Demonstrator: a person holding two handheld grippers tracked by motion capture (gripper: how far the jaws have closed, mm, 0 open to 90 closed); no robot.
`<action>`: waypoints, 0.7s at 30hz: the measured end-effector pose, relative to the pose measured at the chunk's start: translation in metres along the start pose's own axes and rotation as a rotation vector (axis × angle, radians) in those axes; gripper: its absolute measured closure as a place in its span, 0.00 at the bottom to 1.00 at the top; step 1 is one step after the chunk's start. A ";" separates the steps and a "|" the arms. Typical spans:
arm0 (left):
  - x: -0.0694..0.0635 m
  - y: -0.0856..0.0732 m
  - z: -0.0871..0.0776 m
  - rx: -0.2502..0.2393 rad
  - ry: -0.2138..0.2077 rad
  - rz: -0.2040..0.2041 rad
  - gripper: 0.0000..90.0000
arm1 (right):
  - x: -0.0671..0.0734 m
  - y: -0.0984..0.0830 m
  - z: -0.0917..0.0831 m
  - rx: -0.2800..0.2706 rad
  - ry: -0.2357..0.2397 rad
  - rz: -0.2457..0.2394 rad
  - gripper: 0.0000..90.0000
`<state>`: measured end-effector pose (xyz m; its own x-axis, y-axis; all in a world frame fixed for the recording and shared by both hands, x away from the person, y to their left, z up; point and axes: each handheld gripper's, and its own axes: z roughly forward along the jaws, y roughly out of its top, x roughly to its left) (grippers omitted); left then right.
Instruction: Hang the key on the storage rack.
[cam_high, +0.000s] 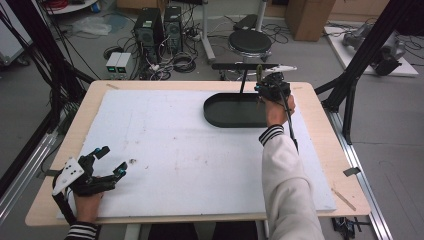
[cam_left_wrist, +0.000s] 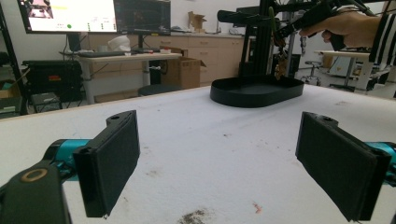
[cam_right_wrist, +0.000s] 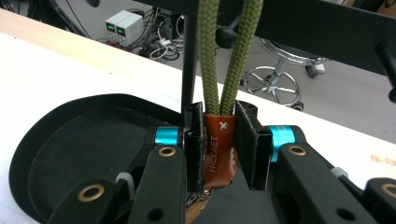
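A green cord loop (cam_right_wrist: 229, 51) with an orange-brown leather tab (cam_right_wrist: 219, 154) hangs from the black bar (cam_right_wrist: 317, 28) of a small stand. My right gripper (cam_right_wrist: 220, 144) is shut on that tab, raised over the black oval tray (cam_high: 225, 112) at the back of the table. The high view puts the right gripper (cam_high: 271, 86) beside the stand's post (cam_high: 243, 82). What hangs below the tab is mostly hidden by the jaws. My left gripper (cam_high: 111, 161) rests near the front left corner, open and holding nothing. In its own view the left gripper (cam_left_wrist: 217, 163) faces the tray (cam_left_wrist: 254, 93).
A white mat (cam_high: 175, 150) covers most of the wooden table (cam_high: 320, 130). Small dark and red specks (cam_left_wrist: 194, 215) lie on the mat near the left gripper. Behind the table stand a black stool (cam_high: 250, 41) and computer towers (cam_high: 159, 27); black frame struts (cam_high: 360, 60) rise at the right.
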<state>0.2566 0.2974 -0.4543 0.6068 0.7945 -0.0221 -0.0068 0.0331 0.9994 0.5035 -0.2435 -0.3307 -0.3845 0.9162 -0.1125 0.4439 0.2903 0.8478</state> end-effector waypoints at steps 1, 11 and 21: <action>0.000 0.000 0.000 -0.001 0.001 0.000 0.16 | 0.000 0.000 0.001 0.004 0.002 0.010 0.82; 0.000 0.000 0.000 -0.001 0.001 0.000 0.16 | -0.003 -0.004 0.012 0.014 0.007 0.029 0.82; 0.000 0.000 0.000 -0.001 0.000 0.003 0.16 | -0.008 -0.007 0.016 0.015 0.017 0.019 0.81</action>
<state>0.2563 0.2973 -0.4543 0.6066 0.7947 -0.0195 -0.0092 0.0316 0.9995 0.5169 -0.2481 -0.3438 -0.3895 0.9169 -0.0871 0.4638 0.2770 0.8416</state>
